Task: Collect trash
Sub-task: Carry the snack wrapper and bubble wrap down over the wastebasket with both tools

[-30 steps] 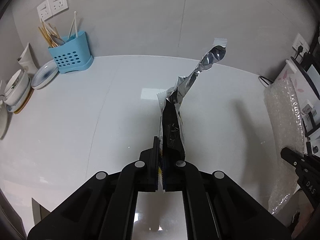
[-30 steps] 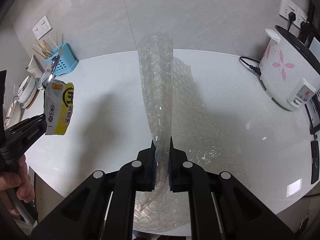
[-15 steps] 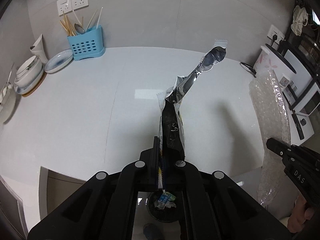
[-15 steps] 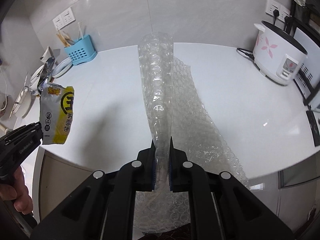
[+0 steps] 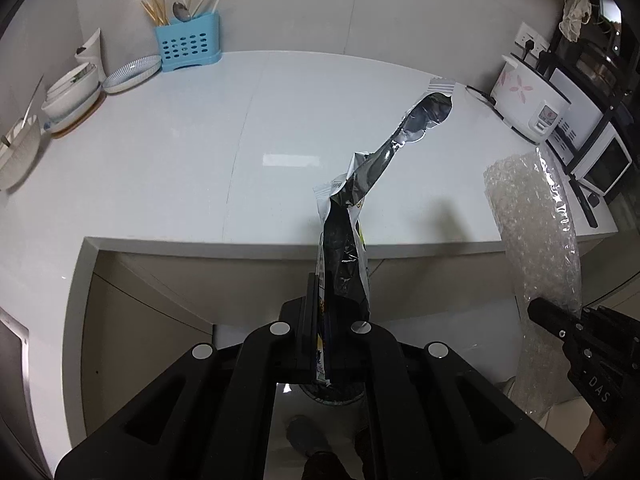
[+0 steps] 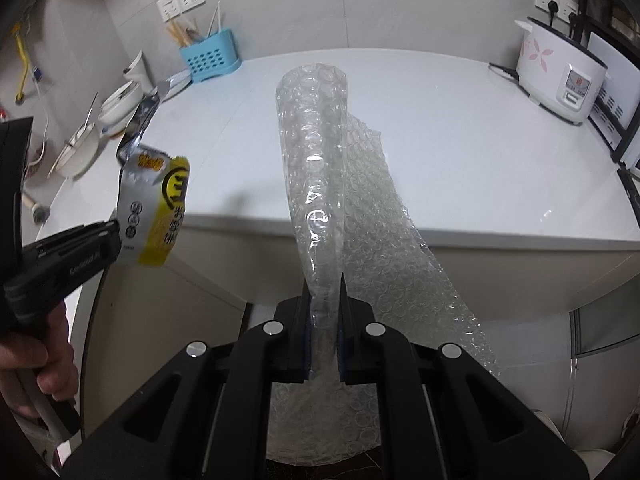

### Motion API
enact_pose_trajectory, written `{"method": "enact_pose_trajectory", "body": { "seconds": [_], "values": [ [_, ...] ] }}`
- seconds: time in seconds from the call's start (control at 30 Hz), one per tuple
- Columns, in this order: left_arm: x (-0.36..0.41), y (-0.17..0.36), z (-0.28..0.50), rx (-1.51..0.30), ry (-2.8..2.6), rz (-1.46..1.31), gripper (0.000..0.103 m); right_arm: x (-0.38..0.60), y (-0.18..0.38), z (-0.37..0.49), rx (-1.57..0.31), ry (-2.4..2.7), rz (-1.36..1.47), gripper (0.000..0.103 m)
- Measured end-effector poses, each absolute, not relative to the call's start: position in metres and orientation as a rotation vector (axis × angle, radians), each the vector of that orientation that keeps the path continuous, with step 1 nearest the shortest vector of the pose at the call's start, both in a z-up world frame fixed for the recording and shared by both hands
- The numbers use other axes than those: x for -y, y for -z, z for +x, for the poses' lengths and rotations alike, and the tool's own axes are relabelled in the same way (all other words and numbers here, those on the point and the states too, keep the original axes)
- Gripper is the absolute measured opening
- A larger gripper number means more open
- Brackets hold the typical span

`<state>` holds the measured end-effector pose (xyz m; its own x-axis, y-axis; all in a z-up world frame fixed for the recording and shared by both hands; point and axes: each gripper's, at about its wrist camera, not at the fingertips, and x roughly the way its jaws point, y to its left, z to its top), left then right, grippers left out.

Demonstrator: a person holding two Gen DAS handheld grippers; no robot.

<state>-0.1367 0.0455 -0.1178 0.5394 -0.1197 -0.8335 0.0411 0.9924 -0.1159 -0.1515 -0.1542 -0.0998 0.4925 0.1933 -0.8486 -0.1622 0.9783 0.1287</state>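
My left gripper (image 5: 322, 308) is shut on an empty foil snack bag (image 5: 348, 240), silver inside and yellow outside, which sticks up past the counter edge. In the right wrist view the same snack bag (image 6: 156, 208) hangs from the left gripper (image 6: 114, 236) at the left. My right gripper (image 6: 323, 308) is shut on a sheet of clear bubble wrap (image 6: 316, 168) that curls upward and trails down to the right. The bubble wrap (image 5: 536, 240) also shows at the right of the left wrist view. Both grippers hang in front of the white counter (image 5: 200, 152), off its front edge. A dark bin (image 5: 332, 394) with rubbish shows below the left gripper, mostly hidden.
At the counter's back left stand a blue utensil holder (image 5: 188, 44), stacked bowls and plates (image 5: 72, 88). A white rice cooker (image 6: 560, 76) and a microwave on a rack (image 5: 592, 152) stand at the right. Cabinet fronts lie below the counter edge. A hand (image 6: 36, 368) grips the left handle.
Both grippers have pulled back from over the counter to in front of its edge and slightly lower, still holding the bag and the bubble wrap. The cabinet and bin have come into view.
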Motion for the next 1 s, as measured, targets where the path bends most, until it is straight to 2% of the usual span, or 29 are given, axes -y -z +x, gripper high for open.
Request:
{"method": "enact_pose_trajectory", "body": {
  "seconds": [0.27,0.4,0.6,1.0],
  "values": [
    [-0.036,0.171,-0.161,-1.025,0.089,-0.114,0.001,0.167,0.160,-0.173,-1.098,-0.254,0.024,0.008],
    [-0.026,0.210,-0.174,-1.048,0.070,-0.124,0.001,0.172,0.209,-0.178,-1.160,-0.286,0.002,0.008],
    [-0.011,0.307,-0.188,-1.123,0.063,-0.140,0.001,0.181,0.300,-0.179,-1.235,-0.298,0.011,0.008],
    [0.020,0.553,-0.173,-1.251,0.056,-0.175,0.001,0.192,0.510,-0.169,-1.348,-0.284,0.026,0.008]
  ]
}}
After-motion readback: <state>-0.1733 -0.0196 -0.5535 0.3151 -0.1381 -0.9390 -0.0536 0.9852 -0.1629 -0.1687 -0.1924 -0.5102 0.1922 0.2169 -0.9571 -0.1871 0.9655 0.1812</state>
